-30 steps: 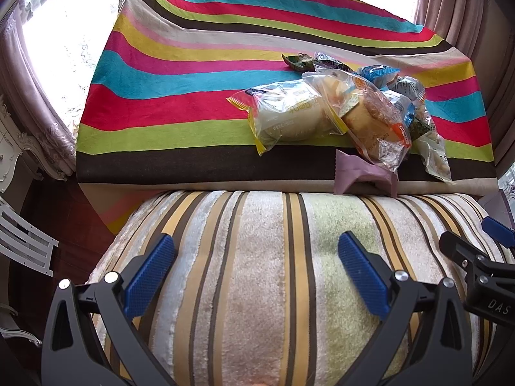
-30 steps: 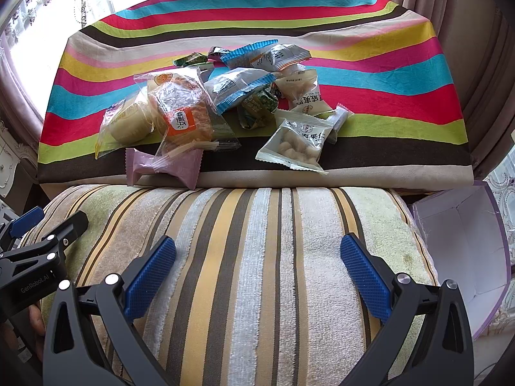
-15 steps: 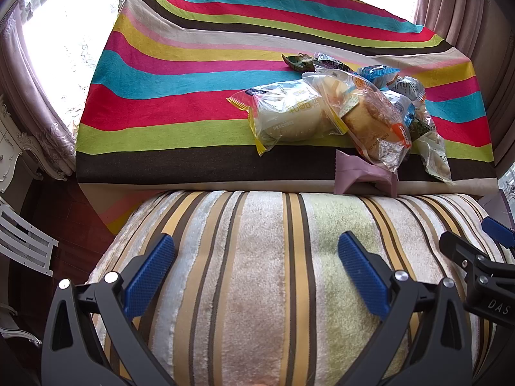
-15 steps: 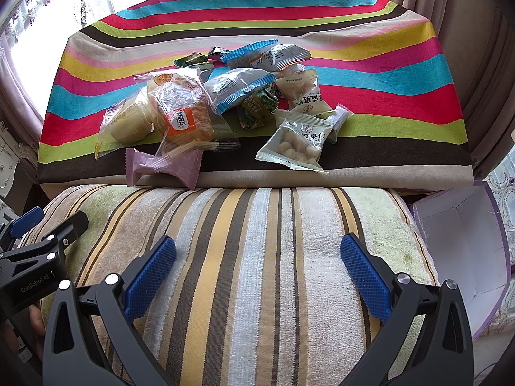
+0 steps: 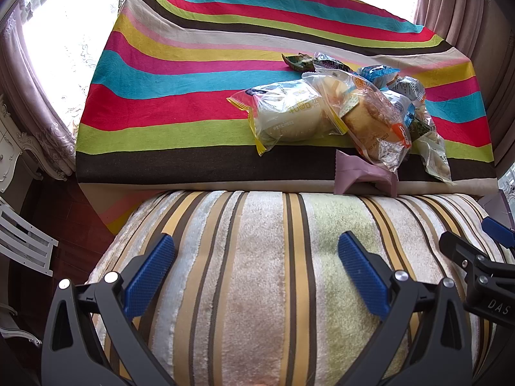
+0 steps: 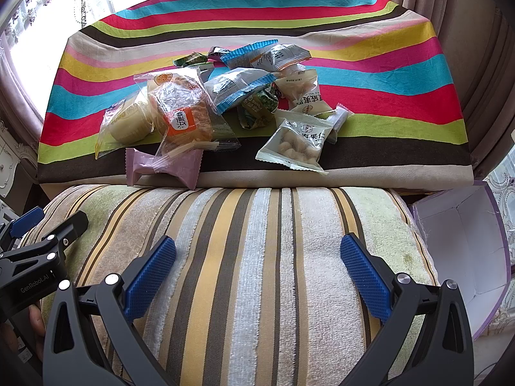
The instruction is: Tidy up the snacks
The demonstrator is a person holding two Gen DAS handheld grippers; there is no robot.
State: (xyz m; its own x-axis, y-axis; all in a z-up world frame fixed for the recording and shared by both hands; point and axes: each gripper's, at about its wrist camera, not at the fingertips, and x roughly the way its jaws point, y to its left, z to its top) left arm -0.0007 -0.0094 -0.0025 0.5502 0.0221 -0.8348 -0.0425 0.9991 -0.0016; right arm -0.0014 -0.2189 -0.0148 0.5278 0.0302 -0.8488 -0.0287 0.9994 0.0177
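A heap of snack packets lies on a table under a rainbow-striped cloth [image 5: 167,103]. It includes a clear bag with a pale bun [image 5: 289,115], a bagged cake with an orange label [image 6: 182,119], a pink packet [image 6: 161,169] at the front edge, a white nut packet [image 6: 297,144] and several blue and green packets [image 6: 241,87]. My left gripper [image 5: 256,273] hangs open over a striped cushion, short of the table. My right gripper [image 6: 257,273] is open too, over the same cushion [image 6: 257,257]. Neither holds anything.
An open white box with purple outside [image 6: 463,244] stands on the floor at the right of the cushion. Curtains [image 6: 476,64] hang on both sides of the bright window. A white chair [image 5: 22,244] and carved white furniture [image 5: 13,148] stand at the left.
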